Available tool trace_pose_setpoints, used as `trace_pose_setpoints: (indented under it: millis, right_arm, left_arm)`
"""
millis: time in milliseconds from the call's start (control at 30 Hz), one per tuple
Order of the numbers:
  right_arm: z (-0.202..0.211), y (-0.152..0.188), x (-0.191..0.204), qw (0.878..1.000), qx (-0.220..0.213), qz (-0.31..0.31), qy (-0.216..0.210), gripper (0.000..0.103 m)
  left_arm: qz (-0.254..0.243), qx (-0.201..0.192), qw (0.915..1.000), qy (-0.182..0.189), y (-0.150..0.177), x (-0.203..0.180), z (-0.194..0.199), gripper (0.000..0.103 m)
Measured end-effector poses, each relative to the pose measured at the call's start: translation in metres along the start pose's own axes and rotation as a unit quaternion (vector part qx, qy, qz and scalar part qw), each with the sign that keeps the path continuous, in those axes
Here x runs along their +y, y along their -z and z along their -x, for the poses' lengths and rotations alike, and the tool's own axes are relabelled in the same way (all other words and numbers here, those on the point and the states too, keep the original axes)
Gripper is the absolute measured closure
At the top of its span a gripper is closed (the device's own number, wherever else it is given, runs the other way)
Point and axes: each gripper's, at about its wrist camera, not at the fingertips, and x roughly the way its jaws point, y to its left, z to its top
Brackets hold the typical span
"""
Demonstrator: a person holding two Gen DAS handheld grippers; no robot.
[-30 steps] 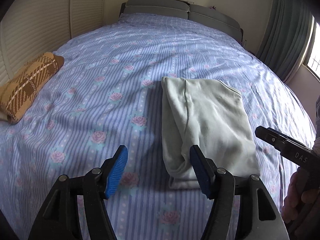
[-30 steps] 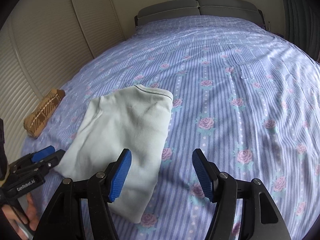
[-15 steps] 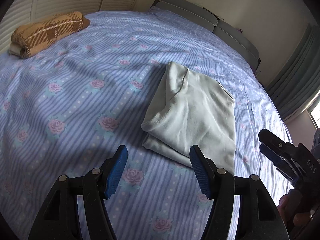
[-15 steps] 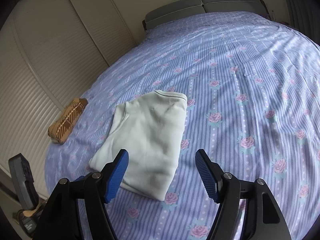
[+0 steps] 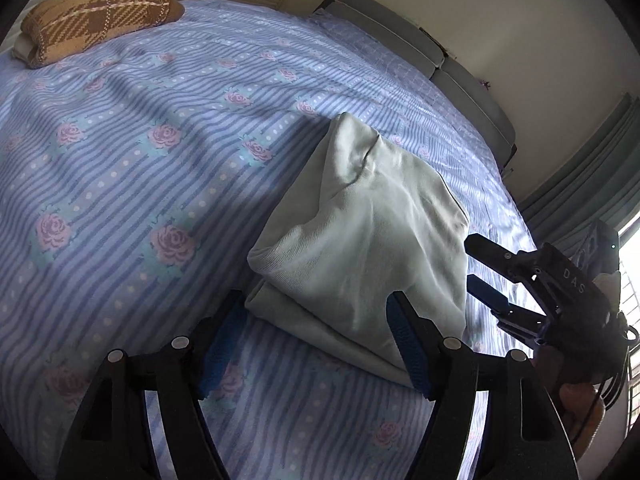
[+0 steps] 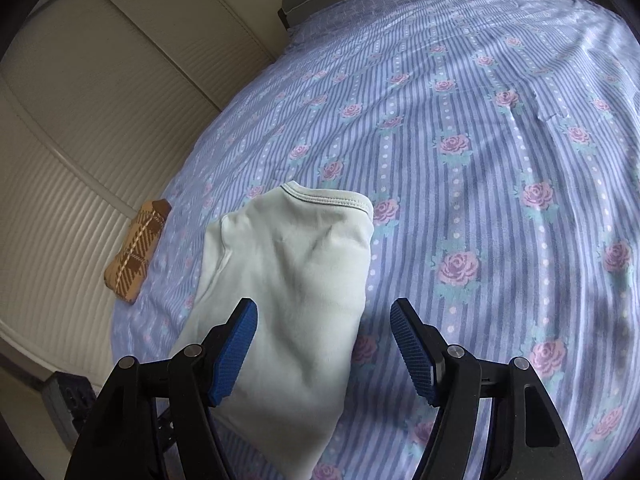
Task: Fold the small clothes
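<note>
Lying folded on the striped bedsheet [image 6: 500, 128], the pale green garment [image 5: 372, 236] is looking soft, light and floppy, best pinched at its near layered edge, while the left gripper [image 5: 316, 344] and right gripper [image 6: 324, 348], jaws just widening, are hovering released, gripping nothing.

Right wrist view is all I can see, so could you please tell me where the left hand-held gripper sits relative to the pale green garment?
Observer: The left hand-held gripper hovers at the pale green garment, over its near corner. Its jaws are open and have just been opening, and the edge between the pads is not pinched.
Operator: Thank you. Is that corner neatly stacked?
Observer: The left wrist view shows two folded layers there, the rounded upper one set slightly back from the lower.
Operator: And how does my right hand-held gripper look from there?
Observer: The right hand-held gripper is beside the garment's right-hand edge. Its jaws have just been opening, with nothing between them.
</note>
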Motion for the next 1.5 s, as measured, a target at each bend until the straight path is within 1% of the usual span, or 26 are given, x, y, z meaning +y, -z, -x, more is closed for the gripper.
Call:
trace_pose_setpoints:
  millis: [200, 233, 267, 300, 333, 367, 400, 433, 467, 500, 600, 800, 1033, 1167, 1267, 1367, 1500]
  right_arm:
    - [-0.023, -0.015, -0.012, 1.000, 0.008, -0.013, -0.021, 0.033]
    - [-0.027, -0.019, -0.012, 1.000, 0.010, -0.014, -0.026, 0.033]
    - [-0.031, -0.022, -0.013, 0.999, 0.011, -0.015, -0.029, 0.033]
    - [-0.034, -0.026, -0.013, 0.999, 0.012, -0.015, -0.033, 0.033]
    - [-0.038, -0.029, -0.012, 0.999, 0.014, -0.016, -0.039, 0.033]
    - [-0.040, -0.031, -0.011, 0.999, 0.015, -0.015, -0.047, 0.042]
    - [-0.042, -0.033, -0.009, 0.998, 0.018, -0.014, -0.058, 0.064]
    - [-0.046, -0.033, -0.008, 0.998, 0.027, -0.014, -0.063, 0.074]
    - [-0.048, -0.034, -0.008, 0.998, 0.030, -0.015, -0.057, 0.083]
    - [-0.047, -0.033, -0.008, 0.998, 0.026, -0.018, -0.053, 0.086]
    - [-0.036, -0.030, -0.007, 0.998, 0.010, -0.019, -0.052, 0.090]
    - [-0.010, -0.030, 0.017, 0.999, -0.014, -0.007, -0.042, 0.091]
    - [0.021, -0.034, 0.057, 0.999, -0.029, 0.008, -0.043, 0.091]
    - [0.032, -0.039, 0.094, 0.998, -0.039, 0.020, -0.049, 0.091]
    - [0.031, -0.044, 0.128, 0.997, -0.044, 0.031, -0.056, 0.091]
    - [0.022, -0.052, 0.166, 0.996, -0.044, 0.041, -0.065, 0.091]
    - [-0.003, -0.067, 0.228, 0.994, -0.040, 0.056, -0.086, 0.091]
  left_arm:
    - [0.023, -0.012, 0.9997, 0.004, -0.006, -0.001, -0.009, 0.034]
    - [0.023, -0.014, 0.9996, 0.003, -0.006, -0.002, -0.010, 0.041]
    - [0.023, -0.013, 0.9996, 0.004, -0.007, -0.002, -0.011, 0.055]
    - [0.022, -0.010, 0.9997, 0.005, -0.008, -0.002, -0.013, 0.062]
    - [0.022, -0.005, 0.9997, 0.008, -0.008, -0.002, -0.015, 0.074]
    - [0.020, 0.000, 0.9997, 0.010, -0.009, -0.002, -0.017, 0.079]
    - [0.017, 0.000, 0.9998, 0.010, -0.010, -0.003, -0.018, 0.081]
    - [0.012, -0.001, 0.9999, 0.009, -0.010, -0.003, -0.018, 0.083]
    - [0.008, -0.002, 0.9999, 0.009, -0.011, -0.004, -0.017, 0.084]
    - [0.005, -0.001, 1.0000, 0.008, -0.011, -0.005, -0.016, 0.084]
    - [-0.005, -0.004, 1.0000, 0.007, -0.013, -0.007, -0.009, 0.086]
    - [-0.010, -0.002, 0.9999, 0.010, -0.019, -0.006, 0.011, 0.087]
    - [-0.003, -0.026, 0.9993, 0.029, -0.047, 0.005, 0.057, 0.087]
    - [-0.001, -0.043, 0.9985, 0.035, -0.067, 0.018, 0.088, 0.087]
    - [0.005, -0.057, 0.9977, 0.036, -0.088, 0.035, 0.110, 0.087]
    - [0.015, -0.073, 0.9967, 0.034, -0.117, 0.059, 0.131, 0.087]
    - [0.032, -0.097, 0.9944, 0.026, -0.165, 0.101, 0.162, 0.087]
